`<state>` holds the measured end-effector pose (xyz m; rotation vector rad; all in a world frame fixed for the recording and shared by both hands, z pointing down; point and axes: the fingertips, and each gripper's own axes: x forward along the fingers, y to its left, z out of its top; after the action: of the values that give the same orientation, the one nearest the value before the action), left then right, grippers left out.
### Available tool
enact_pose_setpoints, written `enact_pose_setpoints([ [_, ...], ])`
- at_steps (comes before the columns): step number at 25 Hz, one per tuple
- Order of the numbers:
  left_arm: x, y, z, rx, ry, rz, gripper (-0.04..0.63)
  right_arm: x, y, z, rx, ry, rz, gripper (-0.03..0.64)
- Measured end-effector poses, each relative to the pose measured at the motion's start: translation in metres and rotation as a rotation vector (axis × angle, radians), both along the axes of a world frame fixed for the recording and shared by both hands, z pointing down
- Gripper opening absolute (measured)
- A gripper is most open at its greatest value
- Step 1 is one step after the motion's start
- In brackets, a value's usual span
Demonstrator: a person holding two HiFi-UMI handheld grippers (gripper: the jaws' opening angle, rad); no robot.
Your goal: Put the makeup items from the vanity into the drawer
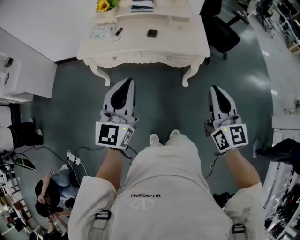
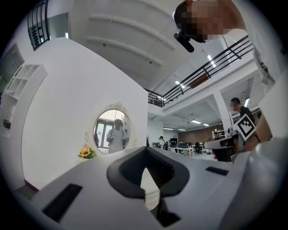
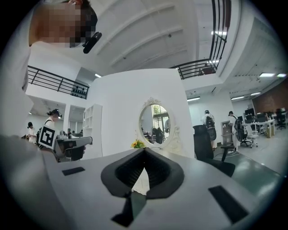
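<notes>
A white vanity [image 1: 187,44] stands ahead of me, and its front drawers [image 1: 140,57] are shut. On its top lie a small black compact [image 1: 152,33], a black tube [image 1: 119,31], a flat pale box [image 1: 103,32] and a thin stick [image 1: 116,40]. I hold my left gripper [image 1: 127,80] over the floor a short way in front of the vanity, shut and empty. My right gripper [image 1: 214,87] is level with it to the right, also shut with nothing in it. Both gripper views look over closed jaws toward the vanity's oval mirror [image 2: 112,130] [image 3: 155,126].
A sunflower [image 1: 104,5] stands at the vanity's back left. A black office chair [image 1: 224,28] is just right of the vanity, and a white cabinet [image 1: 18,70] is to its left. Cables and a power strip [image 1: 72,159] lie on the floor by a seated person [image 1: 54,187].
</notes>
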<state>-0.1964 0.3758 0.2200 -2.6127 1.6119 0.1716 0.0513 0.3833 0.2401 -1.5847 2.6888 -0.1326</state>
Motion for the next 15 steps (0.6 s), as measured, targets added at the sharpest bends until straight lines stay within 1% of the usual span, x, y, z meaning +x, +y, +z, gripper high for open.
enact_pose_setpoints([
  [4,0.006,-0.003,0.002,-0.003,-0.004,0.016,0.002,-0.001,-0.002,0.003,0.002,0.015,-0.01,0.011],
  [7,0.01,-0.007,0.003,-0.007,-0.004,0.019,0.002,-0.001,-0.01,0.003,0.006,0.003,-0.015,0.011],
  [15,0.024,-0.046,0.005,-0.015,-0.017,-0.003,0.002,-0.001,-0.06,0.006,0.007,-0.008,-0.072,0.011],
])
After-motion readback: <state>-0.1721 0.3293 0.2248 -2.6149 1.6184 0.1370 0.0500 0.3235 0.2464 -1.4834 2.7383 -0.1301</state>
